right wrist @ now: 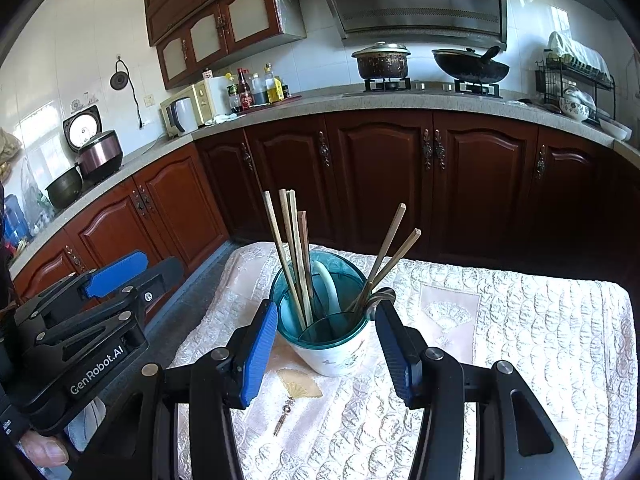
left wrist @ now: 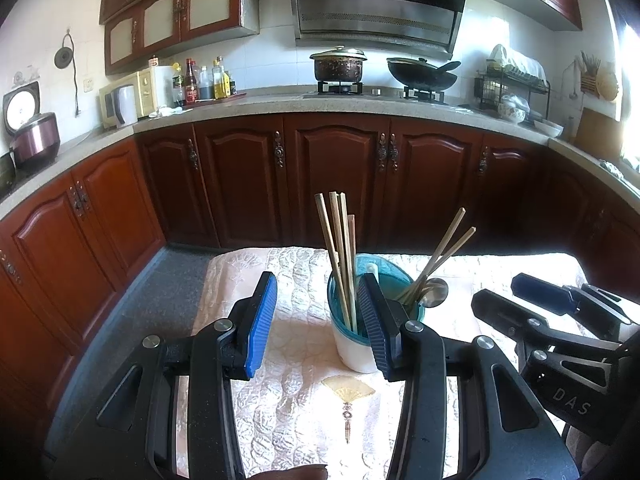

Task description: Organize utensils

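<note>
A white utensil cup with a teal insert (left wrist: pixel 356 348) (right wrist: pixel 332 344) stands on the quilted table cover. Several wooden chopsticks (left wrist: pixel 340 252) (right wrist: pixel 294 252) stand in its left compartment, two more (left wrist: pixel 444 252) (right wrist: pixel 390 252) lean right beside metal spoons (left wrist: pixel 434 292) (right wrist: pixel 380 296), and a white ladle handle (right wrist: pixel 326 284) rests inside. My left gripper (left wrist: pixel 318 312) is open and empty, just short of the cup. My right gripper (right wrist: pixel 326 340) is open and empty, with a finger on either side of the cup. Each gripper shows in the other's view (left wrist: pixel 532 300) (right wrist: pixel 116 276).
The cream quilted cover (left wrist: pixel 288 400) (right wrist: pixel 520 340) has a fan pattern with a tassel (right wrist: pixel 292 396). Behind stand dark red cabinets (left wrist: pixel 336 176), a counter with a pot (left wrist: pixel 338 66), a wok (left wrist: pixel 422 72), bottles, a microwave and a dish rack (left wrist: pixel 512 80).
</note>
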Demonstrator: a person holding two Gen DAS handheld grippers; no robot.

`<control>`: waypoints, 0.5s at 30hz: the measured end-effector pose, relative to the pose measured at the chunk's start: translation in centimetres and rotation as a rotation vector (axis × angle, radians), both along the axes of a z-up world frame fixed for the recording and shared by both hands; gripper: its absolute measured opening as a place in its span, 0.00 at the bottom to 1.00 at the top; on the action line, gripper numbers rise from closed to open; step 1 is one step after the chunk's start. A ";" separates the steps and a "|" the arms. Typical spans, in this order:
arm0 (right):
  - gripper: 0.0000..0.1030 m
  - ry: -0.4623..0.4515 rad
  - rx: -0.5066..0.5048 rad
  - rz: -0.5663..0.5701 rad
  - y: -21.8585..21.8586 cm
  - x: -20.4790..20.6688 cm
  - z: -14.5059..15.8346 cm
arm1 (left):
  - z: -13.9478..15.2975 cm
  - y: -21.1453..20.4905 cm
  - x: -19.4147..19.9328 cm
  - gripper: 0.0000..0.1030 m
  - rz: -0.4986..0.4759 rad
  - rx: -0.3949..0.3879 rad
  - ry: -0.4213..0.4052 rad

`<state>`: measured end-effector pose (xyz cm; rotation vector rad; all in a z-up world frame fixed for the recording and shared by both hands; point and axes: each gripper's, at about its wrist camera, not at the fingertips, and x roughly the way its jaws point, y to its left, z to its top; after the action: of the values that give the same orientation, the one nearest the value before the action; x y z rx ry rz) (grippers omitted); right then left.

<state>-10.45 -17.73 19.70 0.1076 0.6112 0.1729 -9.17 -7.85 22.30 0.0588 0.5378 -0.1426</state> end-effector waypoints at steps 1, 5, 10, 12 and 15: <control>0.48 0.000 0.000 0.000 0.0 0.0 0.0 | 0.0 0.0 0.0 0.41 -0.002 0.000 -0.001; 0.48 0.000 0.000 -0.003 -0.1 0.0 0.0 | 0.0 -0.2 0.0 0.41 -0.009 -0.002 -0.001; 0.48 0.003 0.004 -0.010 -0.5 0.1 0.0 | -0.1 -0.4 0.2 0.41 -0.012 -0.002 0.003; 0.48 0.005 0.005 -0.011 -0.5 0.1 0.0 | -0.1 -0.4 0.3 0.41 -0.014 -0.001 0.005; 0.48 0.009 0.006 -0.011 -0.5 0.3 -0.2 | -0.2 -0.5 0.4 0.41 -0.014 0.000 0.007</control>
<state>-10.20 -18.25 19.54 0.1172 0.6191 0.1641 -8.75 -8.33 22.11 0.0617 0.5448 -0.1569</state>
